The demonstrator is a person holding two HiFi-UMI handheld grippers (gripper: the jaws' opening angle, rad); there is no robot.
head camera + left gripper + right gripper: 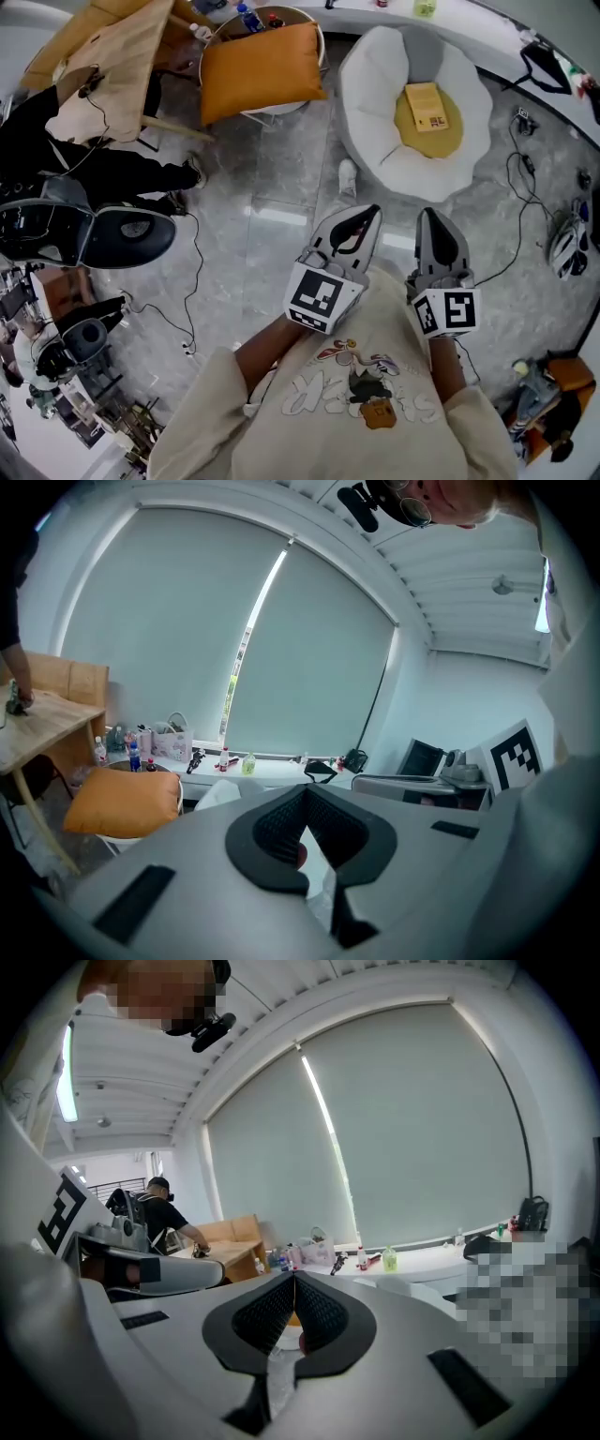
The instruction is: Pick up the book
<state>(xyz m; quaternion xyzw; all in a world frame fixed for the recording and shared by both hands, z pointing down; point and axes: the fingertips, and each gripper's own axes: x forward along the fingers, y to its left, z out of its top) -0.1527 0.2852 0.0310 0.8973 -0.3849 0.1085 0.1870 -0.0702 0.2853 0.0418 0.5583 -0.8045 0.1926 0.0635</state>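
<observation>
**Both tongs shut and empty, with the book well ahead of them.**

The left tongs (372, 212) and the right tongs (428, 216) were held side by side over the glossy grey stone floor (272, 234). Each pair of ribbed black pads was pressed together at the tips with nothing between them. The book (428, 106), a thin yellow rectangle, lay flat well beyond the tips and slightly nearer the right tongs' line. It rested on a round mustard cushion (448, 141) inside a puffy white round chair (375, 84). The print on its cover was too small to read. The cube (323, 295) on each tool bore black-and-white square patterns and no words. A plump orange pillow (261, 70) lay to the left of the chair.
</observation>
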